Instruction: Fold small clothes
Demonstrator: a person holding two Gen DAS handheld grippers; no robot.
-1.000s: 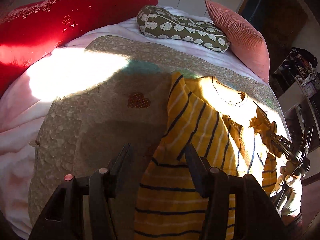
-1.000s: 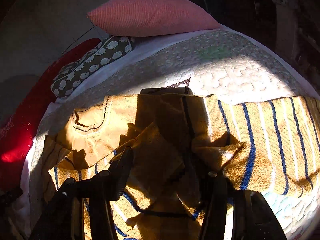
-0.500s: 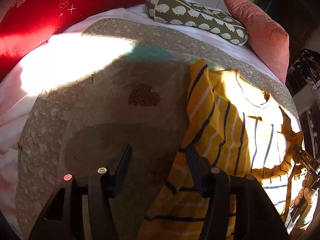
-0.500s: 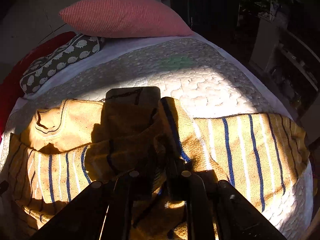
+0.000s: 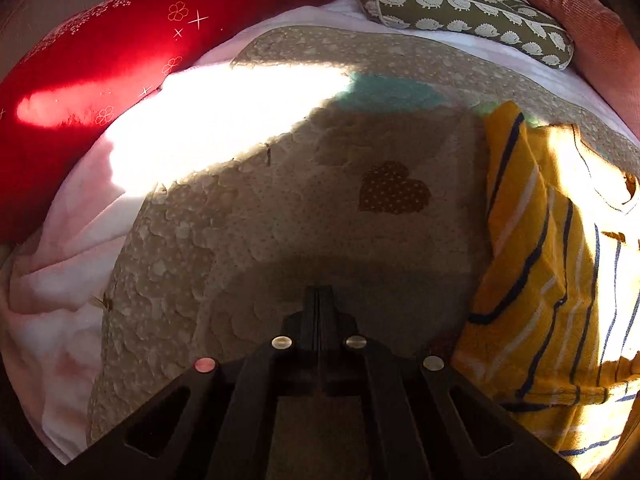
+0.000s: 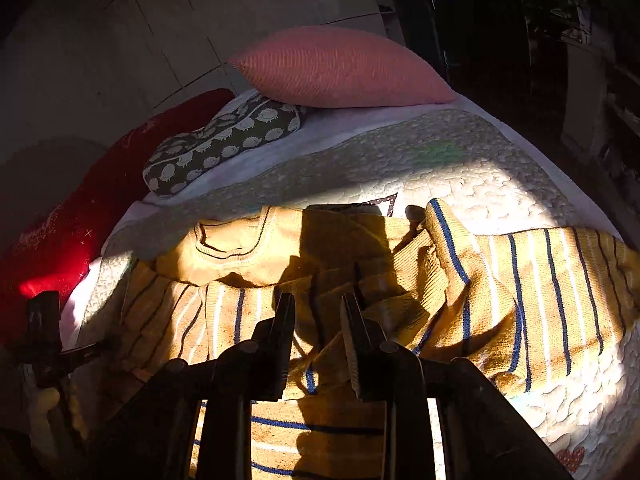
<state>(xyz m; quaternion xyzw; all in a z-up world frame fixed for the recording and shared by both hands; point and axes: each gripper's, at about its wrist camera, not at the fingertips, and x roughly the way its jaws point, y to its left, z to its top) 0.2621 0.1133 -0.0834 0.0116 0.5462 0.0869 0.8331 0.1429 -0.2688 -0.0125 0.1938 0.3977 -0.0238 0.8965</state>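
Note:
A small yellow sweater (image 6: 500, 288) with blue and white stripes lies on the quilted bedspread (image 6: 460, 168), one sleeve stretched to the right, the neck at the left. My right gripper (image 6: 318, 304) is open just above the bunched middle of the sweater, holding nothing. In the left wrist view the sweater (image 5: 548, 264) lies at the right edge. My left gripper (image 5: 319, 296) is shut and empty over bare quilt, left of the sweater. The left gripper also shows in the right wrist view (image 6: 44, 332) at the far left.
A red pillow (image 5: 92, 64), a hedgehog-print cushion (image 5: 460, 4) and a pink cushion (image 6: 336, 68) line the head of the bed. A pale pink blanket (image 5: 48, 300) lies at the left. A brown heart patch (image 5: 394, 194) marks the quilt (image 5: 240, 240). Dark furniture (image 6: 580, 60) stands right.
My left gripper has shut and moved left off the sweater onto bare quilt. My right gripper, shut on the sweater's folds half a second ago, has opened and let go.

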